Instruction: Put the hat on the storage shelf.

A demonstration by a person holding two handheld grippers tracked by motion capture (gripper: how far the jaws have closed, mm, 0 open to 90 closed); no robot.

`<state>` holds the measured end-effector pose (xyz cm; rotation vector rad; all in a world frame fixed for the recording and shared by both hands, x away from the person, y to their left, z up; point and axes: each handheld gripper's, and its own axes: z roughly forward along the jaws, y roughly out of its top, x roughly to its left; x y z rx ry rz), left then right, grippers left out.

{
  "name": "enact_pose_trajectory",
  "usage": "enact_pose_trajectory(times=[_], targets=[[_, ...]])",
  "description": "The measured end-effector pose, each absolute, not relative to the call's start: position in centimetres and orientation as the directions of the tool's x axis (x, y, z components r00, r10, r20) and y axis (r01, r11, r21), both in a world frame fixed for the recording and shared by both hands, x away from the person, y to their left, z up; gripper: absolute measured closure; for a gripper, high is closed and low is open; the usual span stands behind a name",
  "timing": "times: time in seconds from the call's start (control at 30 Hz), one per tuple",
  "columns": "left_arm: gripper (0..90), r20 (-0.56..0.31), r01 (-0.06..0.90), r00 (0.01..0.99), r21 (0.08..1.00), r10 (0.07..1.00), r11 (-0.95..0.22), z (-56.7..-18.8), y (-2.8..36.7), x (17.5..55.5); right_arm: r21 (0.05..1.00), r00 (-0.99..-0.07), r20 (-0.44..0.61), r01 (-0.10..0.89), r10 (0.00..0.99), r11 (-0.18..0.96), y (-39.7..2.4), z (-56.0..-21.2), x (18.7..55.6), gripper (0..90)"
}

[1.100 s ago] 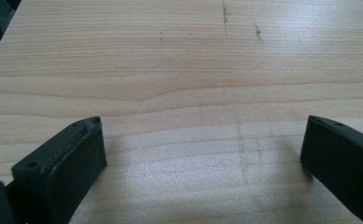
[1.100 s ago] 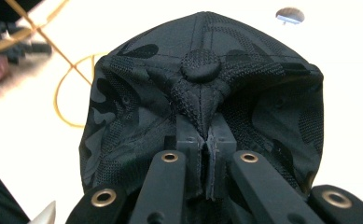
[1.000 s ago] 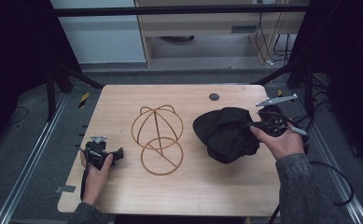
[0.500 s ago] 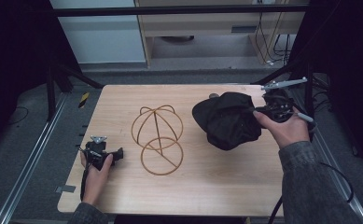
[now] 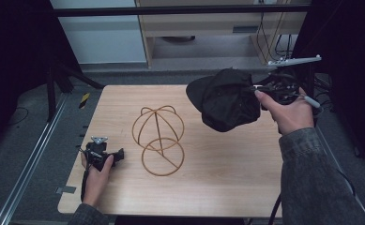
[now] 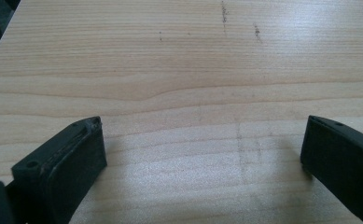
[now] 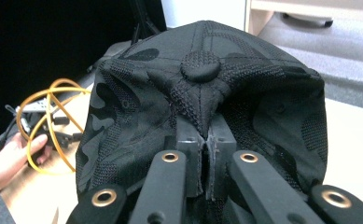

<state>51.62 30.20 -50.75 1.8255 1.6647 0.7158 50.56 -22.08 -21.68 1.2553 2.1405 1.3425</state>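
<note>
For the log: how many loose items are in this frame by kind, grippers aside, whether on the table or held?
Black fabric camouflage-pattern caps, clamped in the right gripper: 1
Golden wire dome-shaped hat stands, on the light wooden table: 1
Total: 2

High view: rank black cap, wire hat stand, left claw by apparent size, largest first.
1. black cap, hanging off the table from the right claw, so nearer the camera, which may inflate it.
2. wire hat stand: its outline spans about as much as the cap, so the top two are unsure.
3. left claw, clearly smallest.
</note>
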Motion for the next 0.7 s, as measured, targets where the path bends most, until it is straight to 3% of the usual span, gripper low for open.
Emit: enact_pose_trajectory(times=[0.7], targets=[[0.0, 0.016, 0.696, 0.084, 0.714, 0.996, -0.07, -50.7, 30.2, 51.6, 0.881, -0.611, 0.156, 0.441, 0.776, 0.17, -18.2, -19.3, 49.0, 86.8]])
